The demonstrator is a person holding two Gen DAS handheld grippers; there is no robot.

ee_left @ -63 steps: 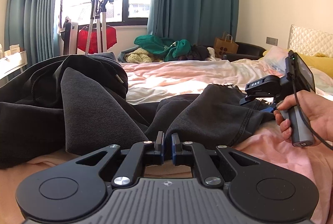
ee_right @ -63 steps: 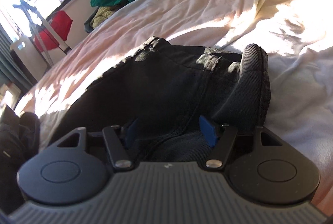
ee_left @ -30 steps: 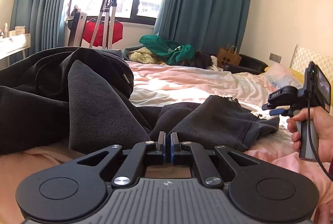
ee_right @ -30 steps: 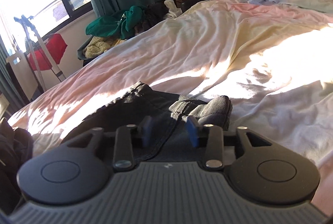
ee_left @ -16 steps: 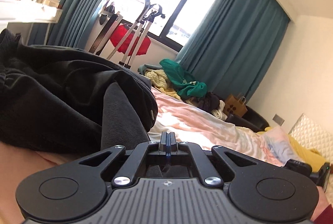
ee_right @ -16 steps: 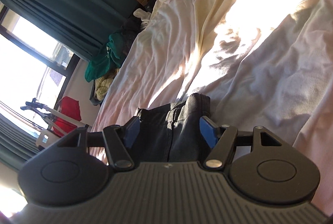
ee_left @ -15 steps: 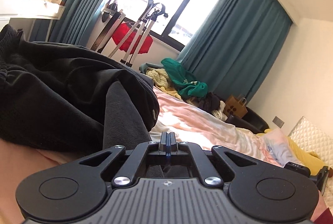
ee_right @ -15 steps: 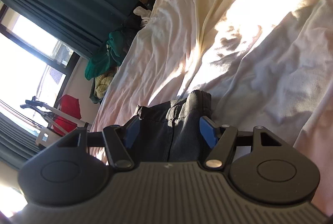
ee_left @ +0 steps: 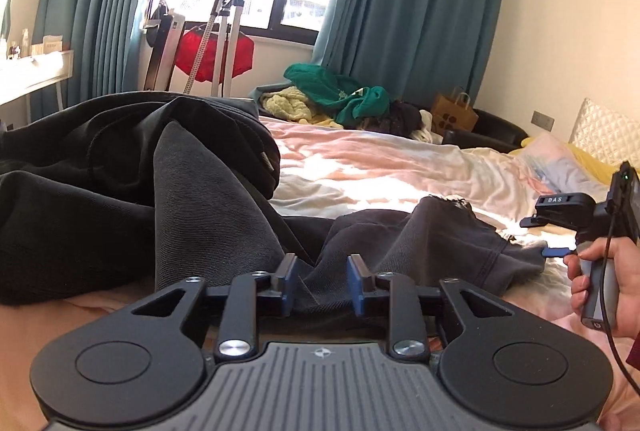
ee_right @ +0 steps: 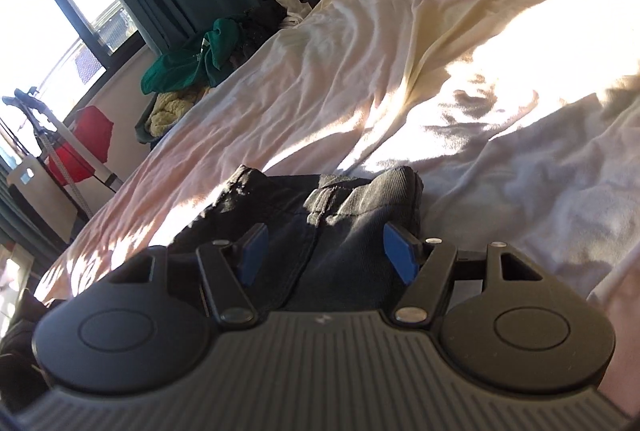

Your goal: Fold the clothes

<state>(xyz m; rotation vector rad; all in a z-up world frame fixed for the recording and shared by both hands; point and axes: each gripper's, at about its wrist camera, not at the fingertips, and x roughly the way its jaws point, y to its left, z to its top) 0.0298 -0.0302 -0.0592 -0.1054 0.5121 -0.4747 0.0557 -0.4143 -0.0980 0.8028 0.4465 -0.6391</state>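
Trousers (ee_left: pixel 420 247) lie rumpled on the bed (ee_left: pixel 380 167); my left hand-held gripper (ee_left: pixel 322 283) is opening off a fold, my right hand-held gripper (ee_right: pixel 326 251) spread over the waistband.

The left gripper (ee_left: pixel 320 285) occupies the 6 o'clock edge of the left wrist view, its jaws opening, with a fold of the dark grey trousers (ee_left: pixel 224 199) lying between the blue pads (ee_left: pixel 289 285) without visible contact. The trousers extend from 9 o'clock to 3 o'clock across the pink bed sheet (ee_left: pixel 360 163). At 3 o'clock, a hand (ee_left: pixel 604 285) holds the right gripper (ee_left: pixel 554 235) just beside the trouser hem.
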